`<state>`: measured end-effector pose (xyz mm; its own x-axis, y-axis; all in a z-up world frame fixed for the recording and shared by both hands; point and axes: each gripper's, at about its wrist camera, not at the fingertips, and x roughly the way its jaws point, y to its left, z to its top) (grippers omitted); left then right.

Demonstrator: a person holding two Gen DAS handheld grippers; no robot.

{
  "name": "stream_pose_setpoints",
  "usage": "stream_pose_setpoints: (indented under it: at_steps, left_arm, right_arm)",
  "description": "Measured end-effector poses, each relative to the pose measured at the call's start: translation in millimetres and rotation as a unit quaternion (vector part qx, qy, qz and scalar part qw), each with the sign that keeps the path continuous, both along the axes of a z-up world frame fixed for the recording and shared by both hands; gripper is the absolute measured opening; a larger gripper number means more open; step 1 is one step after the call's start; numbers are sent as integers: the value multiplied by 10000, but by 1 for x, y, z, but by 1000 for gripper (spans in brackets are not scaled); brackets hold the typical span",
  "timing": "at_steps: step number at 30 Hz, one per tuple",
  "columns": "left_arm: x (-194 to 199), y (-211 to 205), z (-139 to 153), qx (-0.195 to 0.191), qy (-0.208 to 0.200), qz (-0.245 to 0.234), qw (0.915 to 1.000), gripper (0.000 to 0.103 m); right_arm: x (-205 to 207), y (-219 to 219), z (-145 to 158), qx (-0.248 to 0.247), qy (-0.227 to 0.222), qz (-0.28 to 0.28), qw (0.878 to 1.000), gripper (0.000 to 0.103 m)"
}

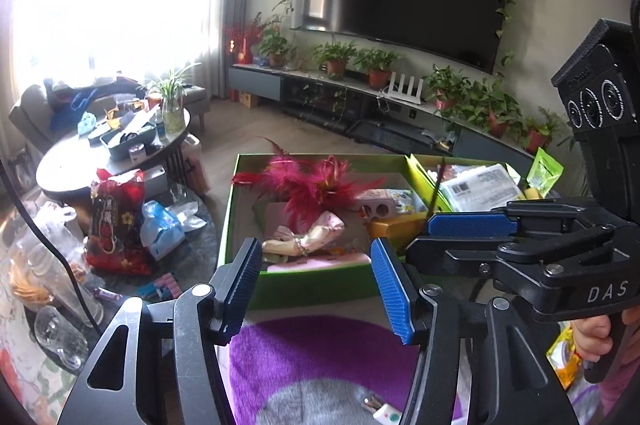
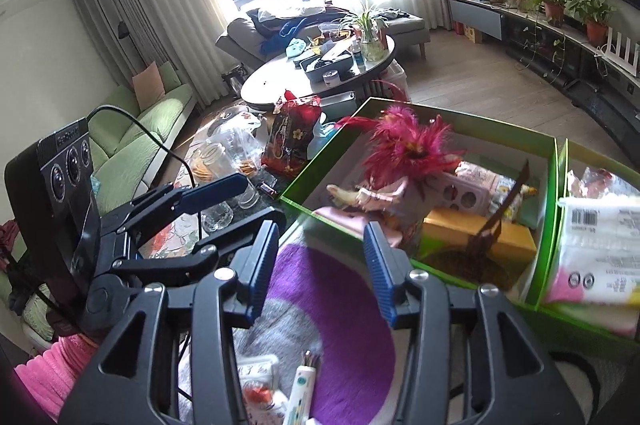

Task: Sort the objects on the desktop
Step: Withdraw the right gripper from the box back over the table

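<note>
A green box (image 1: 236,185) (image 2: 460,115) holds a red feather ornament (image 1: 312,181) (image 2: 408,145), a pink cloth doll (image 1: 304,237) (image 2: 360,197), a pink case (image 1: 382,207) and a yellow box (image 2: 480,237). A second green box (image 2: 560,217) to its right holds white tissue packs (image 1: 480,185) (image 2: 592,245). My left gripper (image 1: 316,289) is open and empty above a purple and grey fluffy cloth (image 1: 320,357) (image 2: 332,305), just short of the box. My right gripper (image 2: 324,269) is open and empty over the same cloth. Small tubes and a packet (image 2: 300,389) lie on the cloth.
To the left are a red snack bag (image 1: 116,221) (image 2: 288,145), glass jars (image 2: 216,161) and plastic bags on a round table. Behind stands a dark oval coffee table (image 2: 280,81) with a tray and a plant. A TV and potted plants line the far wall.
</note>
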<state>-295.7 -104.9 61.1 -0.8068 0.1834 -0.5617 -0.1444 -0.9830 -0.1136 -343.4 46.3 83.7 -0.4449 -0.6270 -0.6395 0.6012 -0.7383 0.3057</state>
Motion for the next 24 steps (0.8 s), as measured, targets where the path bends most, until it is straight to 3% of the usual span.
stream_pose_setpoints:
  at_steps: [15, 24]
  left_arm:
    - [57, 16, 12, -29, 133, -259, 9996, 57]
    - [90, 21, 5, -55, 49, -322, 9995, 57]
  right_arm:
    - [68, 12, 8, 33, 109, -72, 9999, 46]
    - [102, 14, 2, 75, 66, -119, 9999, 46]
